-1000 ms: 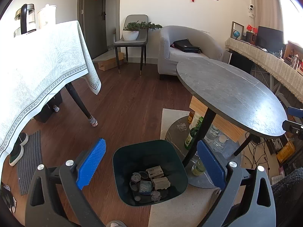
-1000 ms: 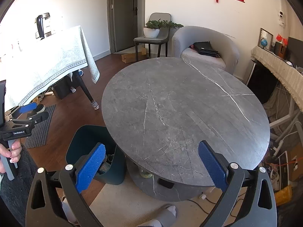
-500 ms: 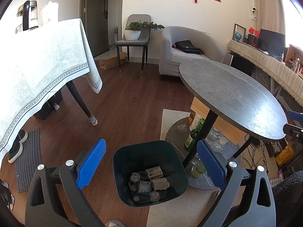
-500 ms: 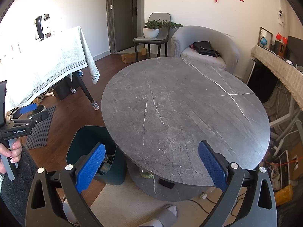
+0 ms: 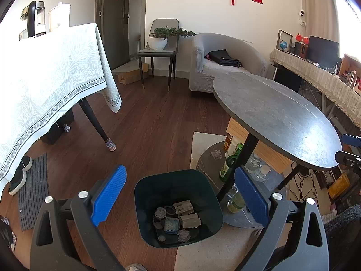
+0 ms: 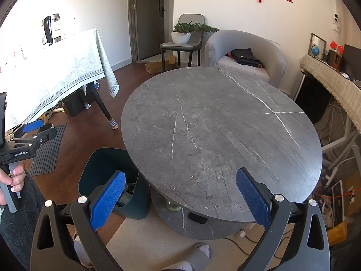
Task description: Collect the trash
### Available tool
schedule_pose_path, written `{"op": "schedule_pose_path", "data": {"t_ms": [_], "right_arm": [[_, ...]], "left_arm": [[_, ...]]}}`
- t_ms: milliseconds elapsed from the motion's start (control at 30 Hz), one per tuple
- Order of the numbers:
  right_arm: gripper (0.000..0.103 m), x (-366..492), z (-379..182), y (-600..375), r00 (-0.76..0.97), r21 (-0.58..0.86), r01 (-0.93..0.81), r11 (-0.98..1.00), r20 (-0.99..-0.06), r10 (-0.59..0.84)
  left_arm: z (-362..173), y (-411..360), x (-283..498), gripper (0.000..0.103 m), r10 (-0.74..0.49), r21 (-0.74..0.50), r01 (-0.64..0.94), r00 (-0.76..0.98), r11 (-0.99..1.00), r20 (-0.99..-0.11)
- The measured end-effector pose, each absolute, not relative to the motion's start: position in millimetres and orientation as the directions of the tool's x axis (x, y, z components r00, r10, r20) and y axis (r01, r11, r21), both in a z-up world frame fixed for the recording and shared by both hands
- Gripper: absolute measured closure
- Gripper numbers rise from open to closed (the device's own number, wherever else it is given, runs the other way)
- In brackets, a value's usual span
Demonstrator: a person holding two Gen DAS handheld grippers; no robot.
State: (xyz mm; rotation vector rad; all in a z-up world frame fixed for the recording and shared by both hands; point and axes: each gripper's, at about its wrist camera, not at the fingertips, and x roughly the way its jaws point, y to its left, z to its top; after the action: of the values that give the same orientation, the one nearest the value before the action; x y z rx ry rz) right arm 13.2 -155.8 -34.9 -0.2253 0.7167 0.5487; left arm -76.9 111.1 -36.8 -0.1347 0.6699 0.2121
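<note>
A dark green trash bin (image 5: 158,187) stands on the floor beside the round grey table (image 5: 270,113). It holds several bits of trash (image 5: 178,219): small boxes and crumpled paper. My left gripper (image 5: 180,192) is open and empty, above and in front of the bin. My right gripper (image 6: 180,194) is open and empty over the near edge of the bare table top (image 6: 214,124). The bin (image 6: 99,169) shows partly under the table edge in the right wrist view. A crumpled paper (image 5: 216,154) lies on the table's lower shelf.
Bottles, one green (image 5: 227,167), stand on the lower shelf by the table leg (image 5: 239,167). A cloth-covered table (image 5: 52,79) is at left, a chair with a plant (image 5: 160,43) and a grey armchair (image 5: 225,56) behind. Cables (image 6: 334,194) lie at right.
The left wrist view has shifted slightly, with the bin and table a little farther right and lower. The right gripper has barely moved. Both stay open.
</note>
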Motion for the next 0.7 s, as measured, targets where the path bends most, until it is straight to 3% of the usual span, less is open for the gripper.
{"op": "schedule_pose_path", "data": {"t_ms": [700], "right_arm": [[0.004,13.9,-35.4,-154.6,0.620,-0.013,-0.549,0.836,-0.677,0.397]], "left_arm": [[-34.7,111.1,-76.3,0.005,0.149,-0.059,-0.238,0.765,0.969,-0.627]]}}
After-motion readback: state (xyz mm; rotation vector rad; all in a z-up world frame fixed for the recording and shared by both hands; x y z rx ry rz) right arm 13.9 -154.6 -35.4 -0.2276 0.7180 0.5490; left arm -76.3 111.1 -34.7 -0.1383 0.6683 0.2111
